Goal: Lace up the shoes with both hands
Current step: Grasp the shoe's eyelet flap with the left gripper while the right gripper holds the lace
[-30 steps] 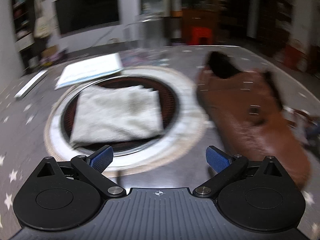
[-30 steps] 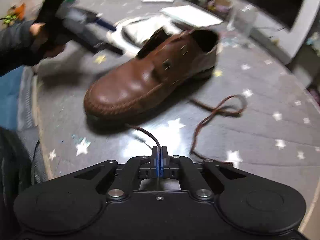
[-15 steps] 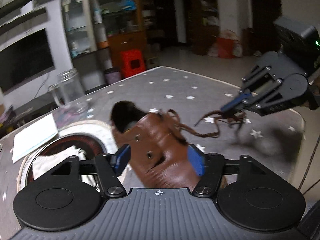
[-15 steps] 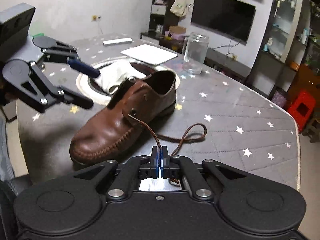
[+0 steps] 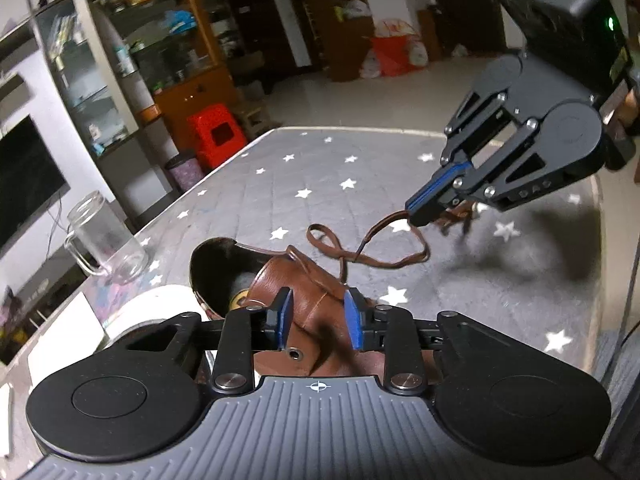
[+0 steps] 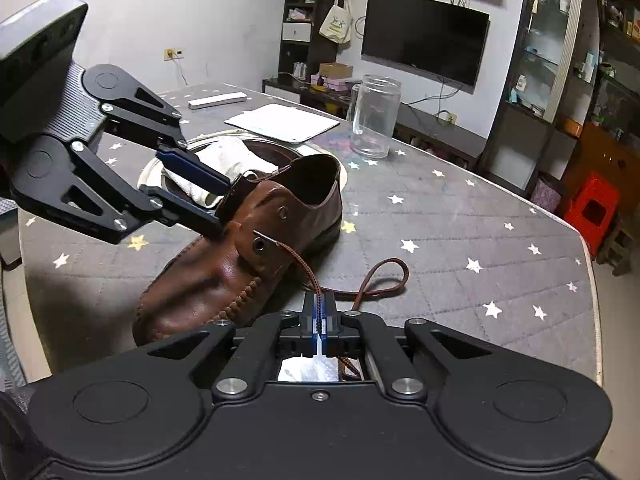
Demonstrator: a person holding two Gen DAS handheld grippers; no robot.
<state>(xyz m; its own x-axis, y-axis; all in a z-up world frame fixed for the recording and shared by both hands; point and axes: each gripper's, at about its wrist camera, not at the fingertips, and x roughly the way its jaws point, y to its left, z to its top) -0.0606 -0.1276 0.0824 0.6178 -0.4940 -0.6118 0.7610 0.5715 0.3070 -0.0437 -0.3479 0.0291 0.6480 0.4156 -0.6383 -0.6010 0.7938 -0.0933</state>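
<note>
A brown leather shoe [image 6: 224, 268] lies on the grey star-patterned table [image 6: 460, 232], toe toward the right wrist camera. My left gripper [image 5: 318, 321] stands over the shoe's [image 5: 316, 300] throat, its blue pads [image 5: 285, 320] pressed against leather on both sides, shut on the upper by the tongue. It appears in the right wrist view as the left gripper [image 6: 224, 204]. The brown lace [image 6: 304, 264] runs from the lower eyelet into my right gripper [image 6: 319, 312], shut on it. From the left wrist, the right gripper [image 5: 416, 210] holds the lace [image 5: 360, 258], which loops loosely on the table.
A glass jar [image 6: 374, 116] stands behind the shoe, beside a white paper sheet [image 6: 282, 122]. A folded white cloth [image 6: 224, 156] lies in a round recess left of the shoe. A red stool [image 6: 592, 208] sits beyond the table's right edge.
My left gripper has swung from over the cloth to the shoe, and its fingers have narrowed onto the upper. The right gripper has kept hold of the lace and pulled it tauter.
</note>
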